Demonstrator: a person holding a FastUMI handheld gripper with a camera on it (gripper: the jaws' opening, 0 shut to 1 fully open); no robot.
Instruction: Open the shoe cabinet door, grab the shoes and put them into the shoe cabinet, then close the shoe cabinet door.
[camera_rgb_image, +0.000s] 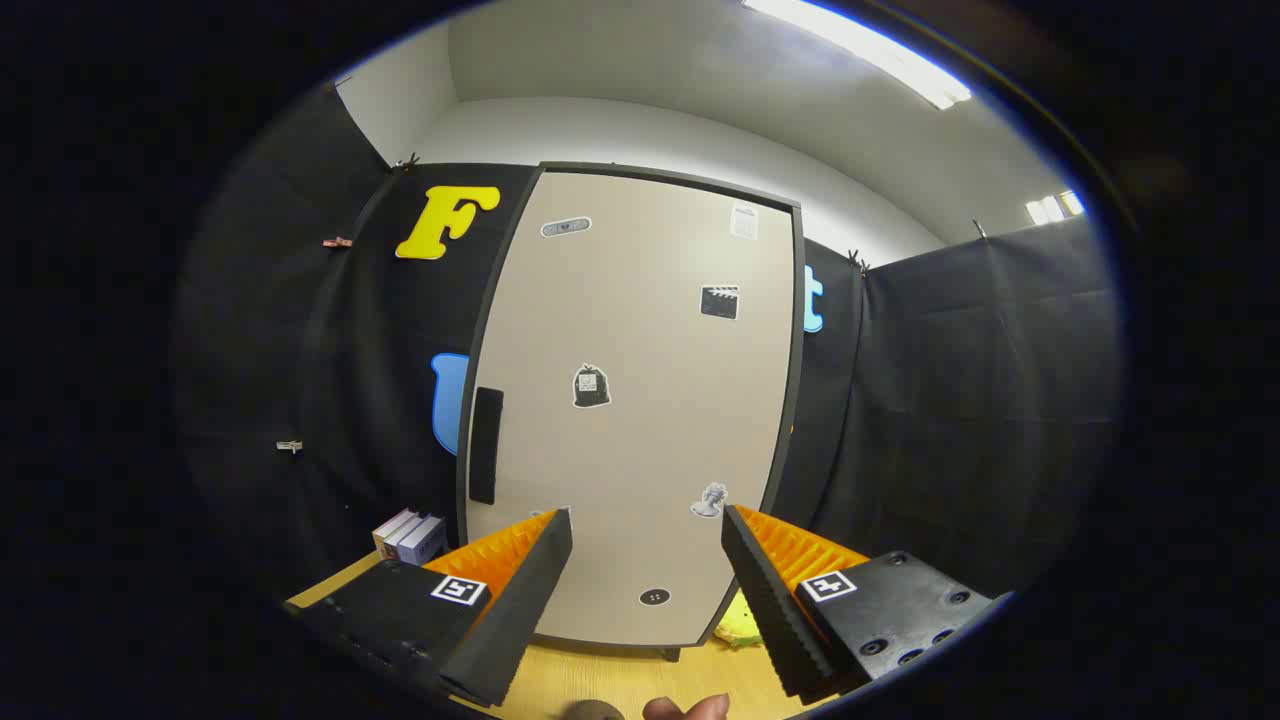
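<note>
Gripper view first, sweeping from the left: a small stack of books (410, 535) sits on the wooden floor (610, 680) against the booth wall, just beside the cabinet. Next comes the dark vertical handle (485, 445), a recessed-looking strip on the left edge of the shoe cabinet door (640, 400), and that's the obvious place to take hold. The door itself stands flat and fully closed, a pale rigid panel dotted with stickers (591, 387), dark frame all round. It looks stiff and light enough to swing, likely hinged on the right, so pulling from the handle side should give the best leverage; the smooth face offers nothing to pinch. The gripper (647, 530) hovers well short of the door, fingers spread wide, holding nothing, with the panel showing between them. Over to the right, something yellow (742, 625) peeks out at the cabinet's bottom corner, possibly a shoe, too hidden to call.
</note>
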